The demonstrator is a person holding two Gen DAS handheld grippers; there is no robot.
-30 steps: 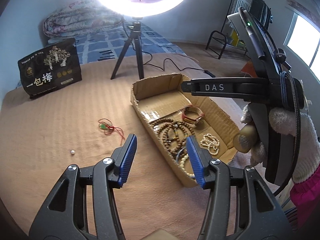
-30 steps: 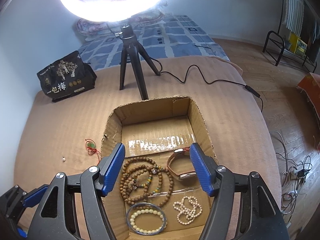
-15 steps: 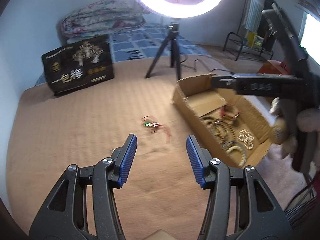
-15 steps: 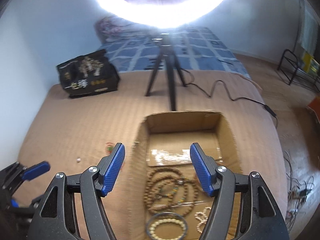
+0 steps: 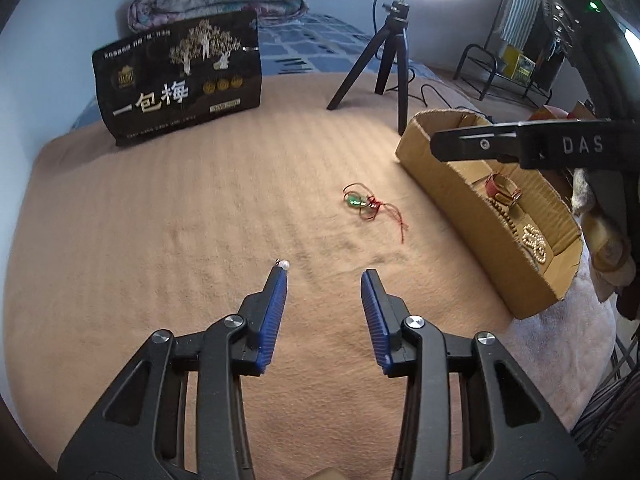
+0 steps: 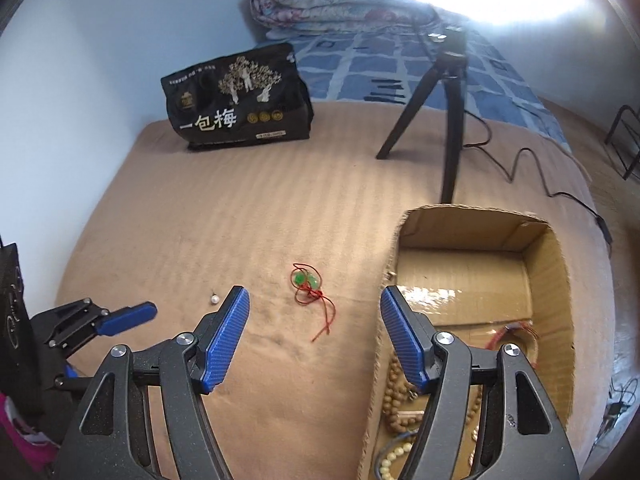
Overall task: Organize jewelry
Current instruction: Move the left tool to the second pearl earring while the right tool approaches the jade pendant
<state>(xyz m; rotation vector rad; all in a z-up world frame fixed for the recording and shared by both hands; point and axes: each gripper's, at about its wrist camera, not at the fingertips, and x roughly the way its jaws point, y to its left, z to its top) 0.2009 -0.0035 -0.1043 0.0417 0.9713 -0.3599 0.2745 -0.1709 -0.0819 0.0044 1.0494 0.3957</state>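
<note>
A green pendant on a red cord [image 5: 362,203] lies on the tan bed cover; it also shows in the right wrist view [image 6: 309,283]. A small pearl earring [image 5: 283,265] lies just past my left gripper's left fingertip, and in the right wrist view [image 6: 215,299]. A cardboard box [image 5: 448,188] [image 6: 548,264] holds wooden bead strings [image 6: 394,400], a pearl strand [image 5: 535,240] and a red watch [image 5: 500,188]. My left gripper [image 5: 324,274] is open and empty. My right gripper [image 6: 315,296] is open and empty, above the cover left of the box, near the pendant.
A black snack bag [image 5: 176,76] stands at the back left. A ring-light tripod [image 5: 390,52] stands behind the box with a cable [image 6: 520,160] trailing right. A folded quilt [image 6: 332,8] lies at the far end.
Both grippers have swung left, away from the box and toward the pendant and pearl on the cover. The left gripper has come close to the pearl. Both stay open.
</note>
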